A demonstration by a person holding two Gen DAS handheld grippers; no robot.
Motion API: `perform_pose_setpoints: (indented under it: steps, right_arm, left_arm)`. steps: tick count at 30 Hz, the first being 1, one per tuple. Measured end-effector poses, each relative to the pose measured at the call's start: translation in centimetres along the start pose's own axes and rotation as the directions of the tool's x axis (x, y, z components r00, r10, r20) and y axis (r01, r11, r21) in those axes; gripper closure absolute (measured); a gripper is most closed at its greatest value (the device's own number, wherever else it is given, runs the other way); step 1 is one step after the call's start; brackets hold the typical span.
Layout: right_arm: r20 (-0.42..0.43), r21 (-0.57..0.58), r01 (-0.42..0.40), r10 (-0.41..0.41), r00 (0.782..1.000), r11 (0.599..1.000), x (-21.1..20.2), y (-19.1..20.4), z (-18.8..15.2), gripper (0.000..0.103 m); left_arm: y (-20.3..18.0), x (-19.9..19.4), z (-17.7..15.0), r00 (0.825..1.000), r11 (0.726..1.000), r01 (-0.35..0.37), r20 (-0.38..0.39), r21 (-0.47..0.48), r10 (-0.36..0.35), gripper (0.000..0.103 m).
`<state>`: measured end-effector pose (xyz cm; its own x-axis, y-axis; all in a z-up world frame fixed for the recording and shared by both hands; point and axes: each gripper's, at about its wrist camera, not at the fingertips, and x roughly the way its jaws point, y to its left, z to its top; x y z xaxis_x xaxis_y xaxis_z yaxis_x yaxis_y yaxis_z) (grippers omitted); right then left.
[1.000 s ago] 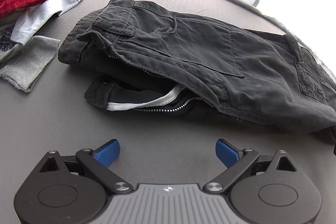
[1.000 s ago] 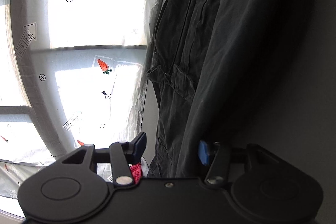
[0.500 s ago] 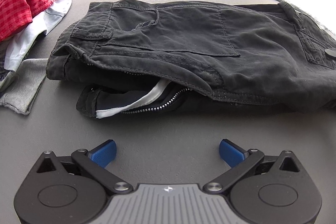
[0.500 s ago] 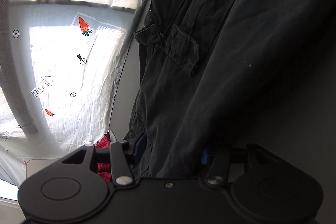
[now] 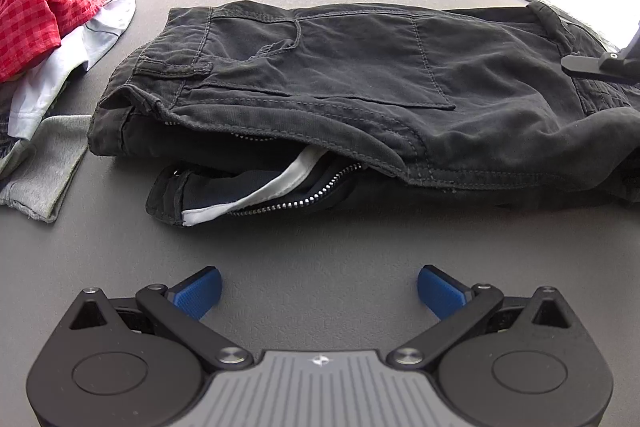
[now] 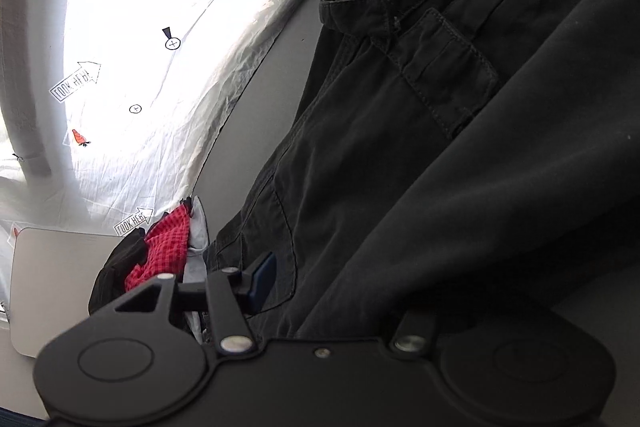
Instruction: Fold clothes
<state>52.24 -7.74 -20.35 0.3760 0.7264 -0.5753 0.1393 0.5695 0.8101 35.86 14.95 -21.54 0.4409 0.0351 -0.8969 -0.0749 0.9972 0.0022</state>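
Observation:
Black trousers (image 5: 340,79) lie folded on the grey table (image 5: 280,247), waist end to the left, with the zip and a white lining showing at the near edge. My left gripper (image 5: 320,291) hovers open over bare table just in front of them, nothing between its blue pads. My right gripper (image 6: 332,291) has a thick fold of the black trousers (image 6: 440,167) between its jaws, which are opening. One blue pad (image 6: 262,281) still lies against the cloth; the other is hidden behind it. Part of the right gripper (image 5: 592,63) shows over the trousers' right end.
A pile of clothes lies at the left: a red checked garment (image 5: 36,27), a white one (image 5: 80,59) and a grey cloth (image 5: 44,163). Beyond the table's far edge hangs a white sheet with carrot prints (image 6: 140,87). A pale flat board (image 6: 60,267) stands by the pile.
My right gripper has swung across and rolled with the trouser fold in it; the red pile and the pale board have come into its view. The left gripper rolled slightly and stayed open.

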Motion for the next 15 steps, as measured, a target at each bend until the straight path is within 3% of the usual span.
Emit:
perform_pose_setpoints:
  steps: [5, 15]
  right_arm:
    - [-0.106, -0.006, 0.004, -0.005, 0.994, 1.000, 1.4, -0.3, -2.2, 0.045]
    - [-0.131, 0.200, -0.072, 0.099, 0.986, 0.977, -1.1, -3.7, -5.1, 0.046]
  left_arm:
    - [0.1, 0.0, 0.0, 1.000, 1.000, 0.002, 0.003, 0.002, -0.002, 0.000]
    - [0.1, 0.0, 0.1, 1.000, 1.000, 0.001, 0.004, 0.004, -0.001, 0.000]
